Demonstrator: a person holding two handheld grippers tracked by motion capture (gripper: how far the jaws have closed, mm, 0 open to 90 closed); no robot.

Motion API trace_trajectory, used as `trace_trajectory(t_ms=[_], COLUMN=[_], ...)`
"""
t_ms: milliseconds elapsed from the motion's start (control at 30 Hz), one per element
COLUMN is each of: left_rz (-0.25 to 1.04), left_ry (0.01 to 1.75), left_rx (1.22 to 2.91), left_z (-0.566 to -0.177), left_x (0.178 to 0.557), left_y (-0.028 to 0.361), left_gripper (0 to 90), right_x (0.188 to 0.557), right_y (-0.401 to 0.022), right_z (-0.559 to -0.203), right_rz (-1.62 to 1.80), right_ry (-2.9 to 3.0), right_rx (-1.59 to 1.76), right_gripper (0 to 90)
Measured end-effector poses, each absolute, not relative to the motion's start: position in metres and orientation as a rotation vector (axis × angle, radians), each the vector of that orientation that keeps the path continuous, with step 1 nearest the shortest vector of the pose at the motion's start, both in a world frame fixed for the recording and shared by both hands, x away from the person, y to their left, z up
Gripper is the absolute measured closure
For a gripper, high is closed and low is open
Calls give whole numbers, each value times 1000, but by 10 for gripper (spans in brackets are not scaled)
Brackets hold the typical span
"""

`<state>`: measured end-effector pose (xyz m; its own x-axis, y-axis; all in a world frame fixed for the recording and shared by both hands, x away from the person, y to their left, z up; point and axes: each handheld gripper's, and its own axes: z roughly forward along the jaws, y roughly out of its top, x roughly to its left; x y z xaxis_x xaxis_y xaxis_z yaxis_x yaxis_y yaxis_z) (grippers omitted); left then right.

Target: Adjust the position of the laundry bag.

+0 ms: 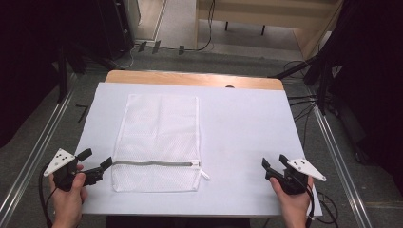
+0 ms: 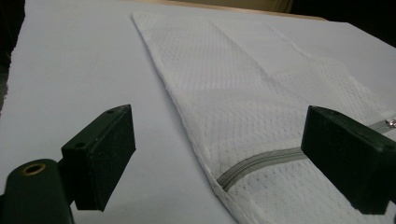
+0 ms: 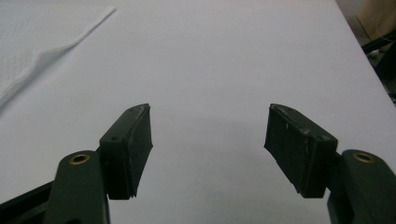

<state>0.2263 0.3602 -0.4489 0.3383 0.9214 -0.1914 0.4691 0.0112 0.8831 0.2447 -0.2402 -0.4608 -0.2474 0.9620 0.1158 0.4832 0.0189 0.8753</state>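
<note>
From the high view I see a white mesh laundry bag (image 1: 159, 142) lying flat on the pale sheet (image 1: 242, 128) that covers the bench (image 1: 190, 78); the bag sits left of the bench's middle, its long sides running away from me, and its grey zipper (image 1: 154, 163) runs across near the end closest to me, with the small pull (image 1: 203, 173) at the zipper's right end.

My left tongs (image 1: 97, 161) rest at the near left of the sheet, just beside the bag's left edge at about the zipper's height; their jaws stand apart and grip nothing; in the left gripper view (image 2: 215, 158) the two black jaws frame the bag's near edge and the start of the zipper (image 2: 261, 161), the right-hand jaw standing in front of the mesh (image 2: 243, 84); whether it touches the fabric I cannot tell.

My right tongs (image 1: 273, 164) sit at the near right of the sheet, well apart from the bag; the right gripper view (image 3: 208, 140) shows their jaws spread wide over bare sheet (image 3: 224, 56), empty, with a corner of the bag (image 3: 42, 42) at the upper left of that view.

A hand (image 1: 69, 202) holds the left tongs and another hand (image 1: 292, 202) the right.
</note>
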Motion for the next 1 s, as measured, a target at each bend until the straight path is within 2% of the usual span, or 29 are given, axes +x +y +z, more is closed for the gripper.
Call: trace_trajectory(t_ms=[167, 200, 267, 633, 800, 900, 1000], left_rz=[571, 572, 573, 598, 593, 590, 588], left_ry=[1290, 1288, 1283, 1260, 1268, 1272, 1275], left_rx=[1625, 1622, 1624, 1671, 1663, 1667, 1665], left_z=[-451, -451, -450, -451, -451, -451, -452], left_x=[225, 225, 225, 228, 228, 228, 228], left_y=[358, 357, 356, 350, 352, 352, 352], left_gripper=[135, 135, 135, 136, 136, 136, 136], right_x=[254, 259, 261, 291, 313, 323, 328], right_y=[-225, -214, -208, -126, -96, -80, -70], right_z=[-456, -454, -453, -442, -450, -455, -458], right_rz=[1250, 1262, 1251, 1282, 1229, 1233, 1222], right_ry=[1852, 1888, 1897, 2086, 2139, 2176, 2198], right_rx=[1485, 1456, 1439, 1383, 1414, 1425, 1418], right_gripper=[373, 417, 416, 497, 526, 610, 613])
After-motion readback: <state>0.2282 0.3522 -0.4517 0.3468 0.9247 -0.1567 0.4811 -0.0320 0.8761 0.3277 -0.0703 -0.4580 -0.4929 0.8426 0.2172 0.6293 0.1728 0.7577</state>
